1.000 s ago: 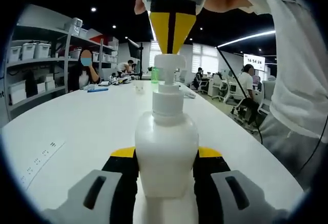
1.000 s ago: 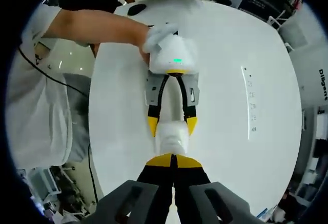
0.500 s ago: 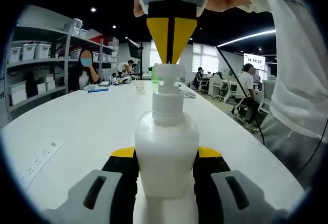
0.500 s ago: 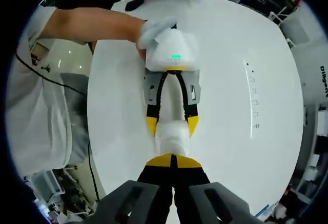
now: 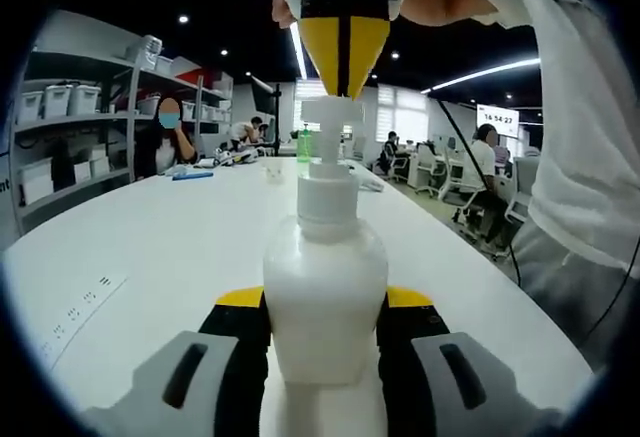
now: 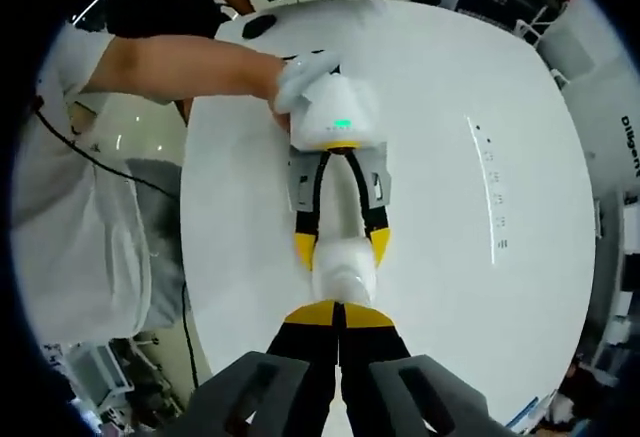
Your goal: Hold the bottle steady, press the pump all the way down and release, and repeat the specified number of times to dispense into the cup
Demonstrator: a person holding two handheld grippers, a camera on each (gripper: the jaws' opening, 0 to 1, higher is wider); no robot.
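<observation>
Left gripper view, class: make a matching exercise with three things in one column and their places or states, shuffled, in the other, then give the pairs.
Things:
1. bottle
2. right hand-held gripper
3. pump

Places or states:
A. shut, tips on the pump top
B. held between the left hand-held gripper's jaws
C. raised on its stem above the collar

Pairs: 1-B, 2-A, 3-C

White table [image 5: 150,247]; shelving [image 5: 75,117] with bins behind; dark ceiling, strip lights [image 5: 480,75]; bright windows [image 5: 405,114].
</observation>
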